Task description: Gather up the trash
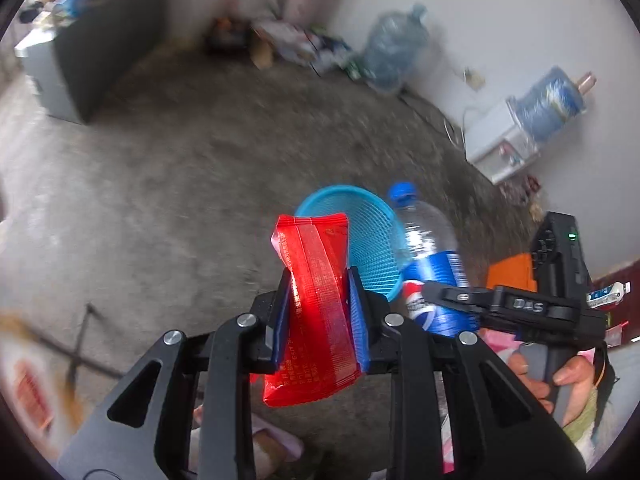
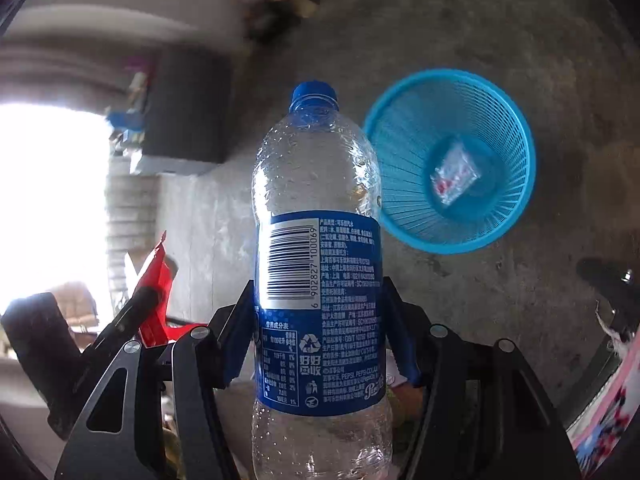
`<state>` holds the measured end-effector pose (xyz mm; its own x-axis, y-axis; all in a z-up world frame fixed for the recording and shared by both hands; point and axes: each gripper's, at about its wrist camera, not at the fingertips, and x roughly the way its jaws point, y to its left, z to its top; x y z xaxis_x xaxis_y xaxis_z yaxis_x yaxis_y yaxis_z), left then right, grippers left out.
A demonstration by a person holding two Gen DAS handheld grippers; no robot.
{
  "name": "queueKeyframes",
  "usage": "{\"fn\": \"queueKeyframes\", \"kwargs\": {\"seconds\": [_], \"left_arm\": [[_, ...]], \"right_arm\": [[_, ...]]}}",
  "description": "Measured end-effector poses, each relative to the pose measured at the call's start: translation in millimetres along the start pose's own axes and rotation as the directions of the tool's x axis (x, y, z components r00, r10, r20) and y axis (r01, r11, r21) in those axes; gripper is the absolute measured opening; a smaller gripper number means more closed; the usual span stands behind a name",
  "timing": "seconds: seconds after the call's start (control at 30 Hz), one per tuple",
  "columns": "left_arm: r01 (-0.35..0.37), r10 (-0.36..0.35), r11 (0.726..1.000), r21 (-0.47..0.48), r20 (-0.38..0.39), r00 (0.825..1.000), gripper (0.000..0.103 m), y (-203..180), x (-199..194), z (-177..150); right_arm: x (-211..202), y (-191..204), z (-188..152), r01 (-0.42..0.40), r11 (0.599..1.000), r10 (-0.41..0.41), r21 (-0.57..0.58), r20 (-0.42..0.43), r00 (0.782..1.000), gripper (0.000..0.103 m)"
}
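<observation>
Right now my left gripper (image 1: pixel 320 304) pinches a red wrapper (image 1: pixel 316 300) between its blue pads, the packet standing up twisted above the jaws, while my right gripper (image 2: pixel 320 328) clamps an empty clear Pepsi bottle (image 2: pixel 316 240) around its blue label, cap pointing away from me. Both sit above the grey concrete floor (image 2: pixel 520 40), close to a blue mesh wastebasket (image 2: pixel 516 184) that stands upright just beyond the bottle. In the basket's bottom lies one small clear packet (image 2: pixel 454 174) with red marks.
</observation>
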<state>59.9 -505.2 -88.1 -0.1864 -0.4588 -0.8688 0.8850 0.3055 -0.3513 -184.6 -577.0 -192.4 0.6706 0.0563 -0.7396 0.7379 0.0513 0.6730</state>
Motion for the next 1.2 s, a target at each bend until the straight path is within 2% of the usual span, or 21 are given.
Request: {"fn": "queueKeyframes", "kwargs": {"seconds": [0.07, 0.1, 0.13, 0.17, 0.2, 0.37, 0.43, 0.67, 0.83, 1.0, 1.13, 1.2], "left_arm": [[0.008, -0.008, 1.0, -0.007, -0.045, 0.999, 0.025, -9, 36, 17], [0.011, -0.011, 1.0, -0.005, -0.054, 0.998, 0.029, -13, 51, 23], [0.016, -0.016, 1.0, -0.008, -0.058, 0.998, 0.04, -17, 64, 29], [0.01, -0.011, 1.0, -0.014, -0.062, 0.998, 0.045, -19, 78, 34], [-0.002, 0.0, 1.0, -0.021, -0.064, 0.998, 0.052, -20, 88, 38], [0.004, -0.007, 0.998, -0.068, -0.043, 0.999, 0.059, -23, 99, 42], [0.022, -0.023, 0.999, -0.046, -0.016, 1.0, 0.06, -22, 88, 37], [-0.009, 0.004, 0.998, 0.054, 0.095, 0.995, 0.062, -34, 40, 27], [0.01, -0.024, 0.997, 0.075, 0.189, 0.982, 0.065, -38, -15, 12], [-0.005, -0.023, 0.996, 0.084, 0.324, 0.946, 0.072, -36, -88, -19], [-0.005, -0.012, 0.999, 0.043, 0.385, 0.923, 0.083, -23, -144, -51], [-0.02, 0.012, 1.0, 0.015, 0.406, 0.914, 0.084, -16, -165, -65]], "right_arm": [[19, -26, 26, 0.009, 0.996, -0.007, 0.088, -0.024, 1.0, 0.059], [26, -36, 36, 0.007, 0.994, -0.004, 0.113, -0.033, 0.999, 0.059], [35, -50, 46, 0.008, 0.987, -0.003, 0.162, -0.035, 0.999, 0.06], [42, -63, 57, 0.012, 0.979, -0.006, 0.205, -0.027, 1.0, 0.063], [51, -71, 60, 0.01, 0.975, -0.007, 0.222, -0.017, 1.0, 0.071], [70, -103, 77, 0.013, 0.95, -0.034, 0.312, 0.062, 0.998, 0.072], [72, -103, 72, 0.007, 0.955, -0.031, 0.296, 0.075, 0.997, 0.072], [61, -72, 48, 0.077, 0.983, -0.101, 0.169, 0.136, 0.986, 0.072], [26, -21, 32, 0.143, 0.99, -0.142, 0.014, 0.237, 0.961, 0.072], [-11, 48, 1, 0.207, 0.959, -0.126, -0.193, 0.363, 0.923, 0.072], [-35, 88, -25, 0.272, 0.913, -0.114, -0.303, 0.451, 0.885, 0.083], [-39, 105, -38, 0.296, 0.886, -0.106, -0.357, 0.465, 0.879, 0.085]]}}
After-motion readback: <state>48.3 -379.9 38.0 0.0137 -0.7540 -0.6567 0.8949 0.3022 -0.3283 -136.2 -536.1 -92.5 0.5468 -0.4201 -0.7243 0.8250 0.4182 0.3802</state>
